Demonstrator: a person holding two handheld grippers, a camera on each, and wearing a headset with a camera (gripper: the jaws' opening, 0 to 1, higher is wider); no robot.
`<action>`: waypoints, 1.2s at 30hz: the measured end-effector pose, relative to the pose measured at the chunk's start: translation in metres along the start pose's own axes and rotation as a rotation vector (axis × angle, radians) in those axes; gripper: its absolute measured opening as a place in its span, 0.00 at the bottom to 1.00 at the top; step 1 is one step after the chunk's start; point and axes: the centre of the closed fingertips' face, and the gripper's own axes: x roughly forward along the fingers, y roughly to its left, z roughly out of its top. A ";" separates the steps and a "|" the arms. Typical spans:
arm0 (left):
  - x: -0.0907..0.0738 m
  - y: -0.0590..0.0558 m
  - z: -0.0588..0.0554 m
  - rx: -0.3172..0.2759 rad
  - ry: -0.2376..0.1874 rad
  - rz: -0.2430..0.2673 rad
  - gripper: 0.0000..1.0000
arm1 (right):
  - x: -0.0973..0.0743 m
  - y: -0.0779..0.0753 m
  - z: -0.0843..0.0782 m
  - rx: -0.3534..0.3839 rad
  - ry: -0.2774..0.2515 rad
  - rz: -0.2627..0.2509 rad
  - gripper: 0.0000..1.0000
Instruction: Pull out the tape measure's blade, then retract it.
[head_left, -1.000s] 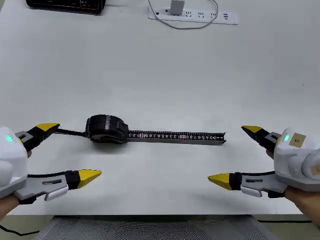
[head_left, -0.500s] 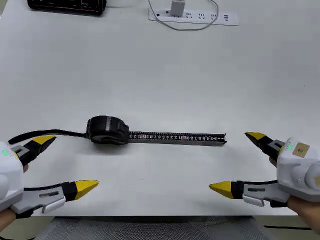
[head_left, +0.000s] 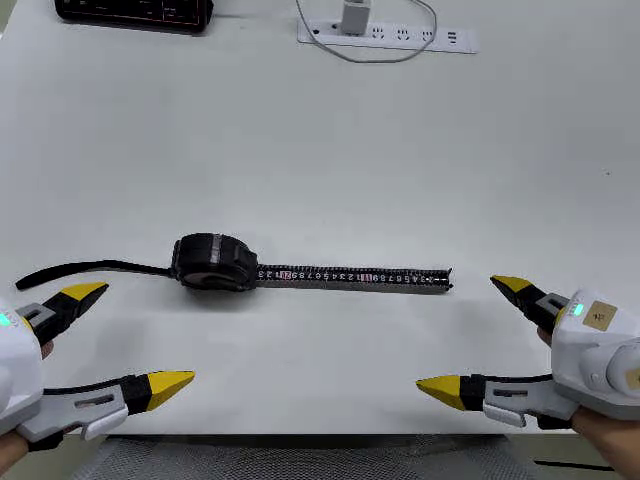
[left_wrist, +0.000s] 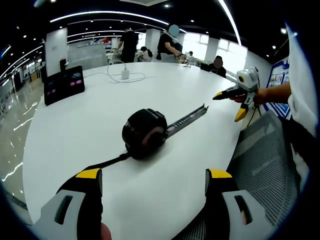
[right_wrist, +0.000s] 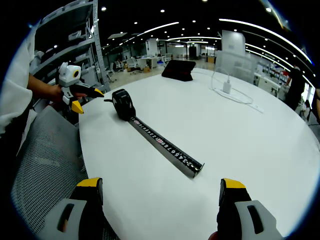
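Observation:
A black tape measure case (head_left: 212, 262) lies on the white table (head_left: 320, 150), its dark blade (head_left: 352, 276) pulled out to the right and lying flat, the end hook (head_left: 447, 279) near the right. A black wrist strap (head_left: 85, 269) trails left from the case. My left gripper (head_left: 125, 337) is open at the near left, short of the strap, empty. My right gripper (head_left: 478, 336) is open at the near right, just below and beyond the blade's end. The case (left_wrist: 144, 132) sits ahead of the left gripper (left_wrist: 152, 182); the blade (right_wrist: 165, 146) runs ahead of the right gripper (right_wrist: 160, 190).
A white power strip (head_left: 388, 32) with a plugged-in cable lies at the table's far edge, and a black device (head_left: 133, 10) sits at the far left. The table's near edge (head_left: 300, 434) runs just under both grippers. People stand in the background (left_wrist: 170, 42).
Both grippers have drawn back toward the near edge, the left one down and away from the strap. The tape measure and its blade lie as before.

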 end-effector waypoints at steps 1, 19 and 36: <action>0.000 0.000 0.000 -0.001 -0.001 0.000 0.82 | 0.000 0.000 0.000 0.000 -0.001 -0.001 0.96; -0.002 0.001 -0.001 -0.010 -0.006 -0.001 0.83 | -0.002 0.004 -0.002 0.003 0.006 0.000 0.98; -0.001 0.000 0.002 -0.008 -0.007 -0.002 0.83 | -0.003 0.006 0.000 0.006 0.004 0.004 0.99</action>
